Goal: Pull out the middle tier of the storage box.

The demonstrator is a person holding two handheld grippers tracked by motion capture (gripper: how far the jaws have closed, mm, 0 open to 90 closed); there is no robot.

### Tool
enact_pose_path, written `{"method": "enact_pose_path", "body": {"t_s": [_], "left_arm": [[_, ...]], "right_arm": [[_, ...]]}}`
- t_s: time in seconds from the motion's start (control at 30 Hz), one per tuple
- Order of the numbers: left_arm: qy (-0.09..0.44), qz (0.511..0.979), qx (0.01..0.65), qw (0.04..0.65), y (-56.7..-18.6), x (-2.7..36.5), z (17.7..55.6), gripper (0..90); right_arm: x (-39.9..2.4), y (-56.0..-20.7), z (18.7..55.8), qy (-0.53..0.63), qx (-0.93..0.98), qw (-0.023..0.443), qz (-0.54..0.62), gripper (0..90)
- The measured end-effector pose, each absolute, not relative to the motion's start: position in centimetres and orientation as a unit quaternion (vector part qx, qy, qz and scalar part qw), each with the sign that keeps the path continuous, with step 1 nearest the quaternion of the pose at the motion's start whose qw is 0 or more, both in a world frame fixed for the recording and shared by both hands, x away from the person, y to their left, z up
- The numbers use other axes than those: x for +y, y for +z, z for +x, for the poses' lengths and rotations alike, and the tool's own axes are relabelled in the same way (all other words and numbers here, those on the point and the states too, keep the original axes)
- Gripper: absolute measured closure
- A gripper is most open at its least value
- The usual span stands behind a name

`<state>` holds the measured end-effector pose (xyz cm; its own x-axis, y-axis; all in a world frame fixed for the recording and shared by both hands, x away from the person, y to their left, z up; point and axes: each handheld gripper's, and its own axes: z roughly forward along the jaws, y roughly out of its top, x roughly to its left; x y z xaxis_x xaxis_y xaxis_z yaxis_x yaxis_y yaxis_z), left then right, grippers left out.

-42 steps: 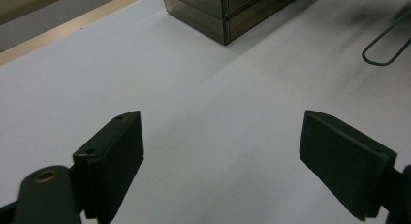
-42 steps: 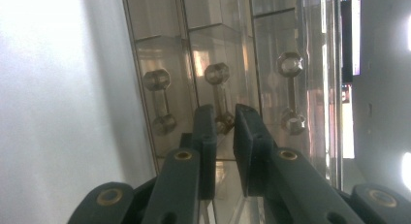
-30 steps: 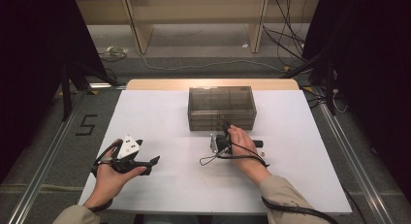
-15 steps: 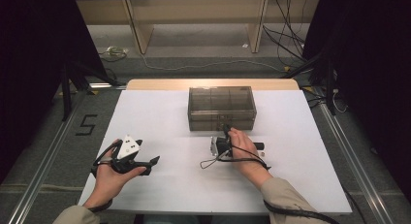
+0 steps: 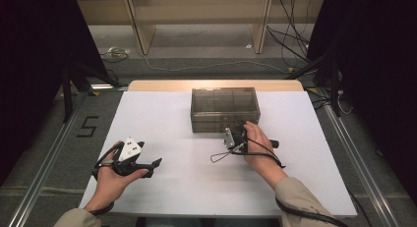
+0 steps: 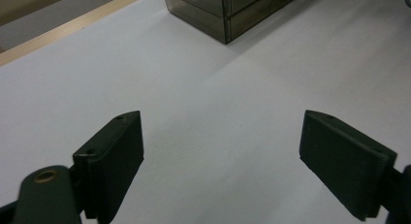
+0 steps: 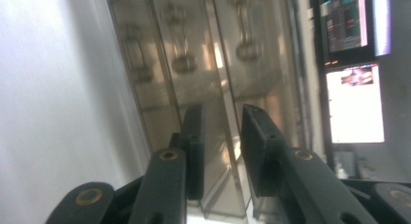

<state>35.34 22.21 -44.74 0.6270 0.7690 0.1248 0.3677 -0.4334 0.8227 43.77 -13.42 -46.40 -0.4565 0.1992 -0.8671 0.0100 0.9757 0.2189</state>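
A smoky translucent drawer box (image 5: 224, 106) stands at the back middle of the white table (image 5: 162, 119). My right gripper (image 5: 236, 130) is rolled on its side right against the box's front. In the right gripper view its jaws (image 7: 224, 136) stand a little apart, having just been opening, over the seam between two drawer fronts, with nothing pinched. The drawer handles (image 7: 180, 40) lie farther along the front of the box (image 7: 160, 107). At the table's front left my left gripper (image 5: 149, 157) stands wide open (image 6: 223, 151) over bare table, the box (image 6: 232, 8) far ahead of it.
A wooden strip (image 5: 211, 84) edges the table at the back. Cables (image 5: 206, 66) and shelf legs lie on the floor behind, and a "5" mark (image 5: 88, 126) at the left. Lit monitors (image 7: 356, 64) show past the box. White surface spreads between the two hands.
The right hand has lifted a little and moved closer to the box front, and its jaws stand apart now. The left hand has stayed put.
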Motion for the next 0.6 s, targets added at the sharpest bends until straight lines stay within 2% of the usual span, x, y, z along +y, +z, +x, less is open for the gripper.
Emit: {"method": "enact_pose_path", "body": {"t_s": [0.33, 0.6], "left_arm": [[0.250, 0.809, 0.351, 0.399, -44.8, 22.3, 35.4, 16.0], [0.249, 0.809, 0.351, 0.401, -44.8, 22.3, 35.4, 16.4]], "right_arm": [[-14.4, -45.8, 45.1, 0.089, 0.879, 0.467, 0.040, 66.8], [-14.6, -44.5, 46.0, 0.081, 0.904, 0.418, 0.021, 68.8]]}}
